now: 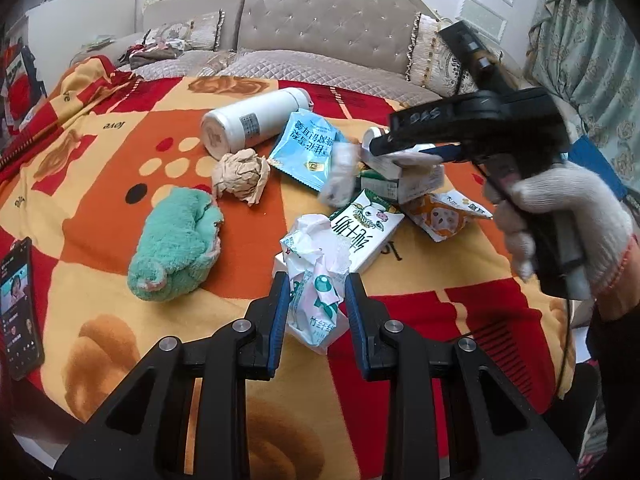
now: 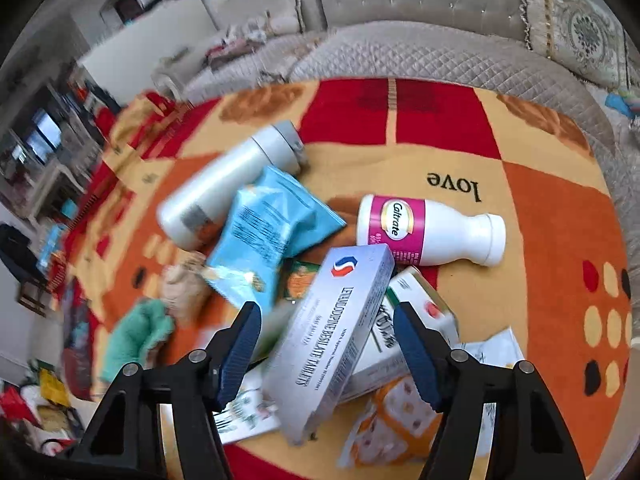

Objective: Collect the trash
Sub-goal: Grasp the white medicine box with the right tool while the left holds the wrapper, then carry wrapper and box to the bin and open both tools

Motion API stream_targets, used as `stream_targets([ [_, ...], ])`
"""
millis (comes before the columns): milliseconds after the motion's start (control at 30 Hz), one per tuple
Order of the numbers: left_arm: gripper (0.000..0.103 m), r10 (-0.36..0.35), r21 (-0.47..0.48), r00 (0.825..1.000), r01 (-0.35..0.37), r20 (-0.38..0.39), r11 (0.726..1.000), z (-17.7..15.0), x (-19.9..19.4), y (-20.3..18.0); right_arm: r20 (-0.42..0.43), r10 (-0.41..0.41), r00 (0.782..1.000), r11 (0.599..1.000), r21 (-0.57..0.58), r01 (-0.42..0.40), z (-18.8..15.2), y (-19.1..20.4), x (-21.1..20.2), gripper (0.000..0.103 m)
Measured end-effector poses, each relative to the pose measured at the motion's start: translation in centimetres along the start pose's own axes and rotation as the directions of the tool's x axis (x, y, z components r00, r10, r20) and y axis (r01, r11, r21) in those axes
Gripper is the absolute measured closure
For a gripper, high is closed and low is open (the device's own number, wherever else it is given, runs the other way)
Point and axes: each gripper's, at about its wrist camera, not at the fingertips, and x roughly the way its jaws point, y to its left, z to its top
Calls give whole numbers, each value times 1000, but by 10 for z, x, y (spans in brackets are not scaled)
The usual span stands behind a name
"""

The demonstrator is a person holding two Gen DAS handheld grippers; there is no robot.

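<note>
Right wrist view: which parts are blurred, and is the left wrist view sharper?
Right wrist view: the blue packet and left background smear with motion blur, while the tablet box print reads clearly. Left wrist view: mostly sharp; only the right gripper and the items around its tips blur.

Left gripper (image 1: 316,292): black angular frame, 2 ribbed blue finger pads, 4 round silver screws. Right gripper (image 2: 326,324): same build, 4 screws. Right hand (image 1: 560,224): white knit glove, red-trimmed cuff, dark sleeve; black cable trailing.
</note>
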Motion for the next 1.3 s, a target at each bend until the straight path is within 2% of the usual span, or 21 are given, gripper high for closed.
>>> stream_targets([
  [67, 77, -4, -5, 1000, 4, -2, 1000, 0, 1, 1, -12, -49, 999, 999, -20, 49, 2, 2, 10, 36],
  [267, 77, -12, -5, 1000, 11, -7, 1000, 0, 4, 2, -72, -114, 991, 992, -68, 109, 5, 7, 34, 37],
  [333, 77, -10, -4, 1000, 10, -6, 1000, 0, 4, 2, -74, -133, 988, 988, -93, 126, 2, 9, 36, 55],
  [367, 77, -10, -5, 1000, 10, -6, 1000, 0, 4, 1, -73, -120, 990, 990, -89, 113, 1, 8, 34, 66],
  [400, 77, -12, -7, 1000, 12, -7, 1000, 0, 4, 1, -68, -105, 992, 992, -77, 100, -1, 5, 30, 73],
  [500, 77, -23, -8, 1000, 23, -5, 1000, 0, 4, -3, -25, -47, 999, 997, -64, 45, -9, -1, 11, 80],
  [567, 77, -33, -4, 999, 33, -2, 999, 2, 3, -9, 7, -4, 1000, 998, -65, 4, -18, -5, -7, 82],
  [800, 77, -66, 29, 998, 66, 0, 997, 6, 5, -37, 105, 62, 992, 996, -68, -55, -55, -24, -61, 84],
  [900, 77, -95, 12, 995, 96, -22, 995, 6, 9, -45, 122, 72, 990, 997, -46, -67, -67, -34, -71, 86],
  [1167, 77, -106, 52, 994, 107, -22, 993, 8, 8, -70, 203, 106, 973, 994, -13, -105, -96, -55, -113, 86],
  [1300, 77, -131, 80, 991, 133, -25, 988, 9, 11, -92, 226, 88, 970, 996, 3, -91, -114, -69, -128, 86],
])
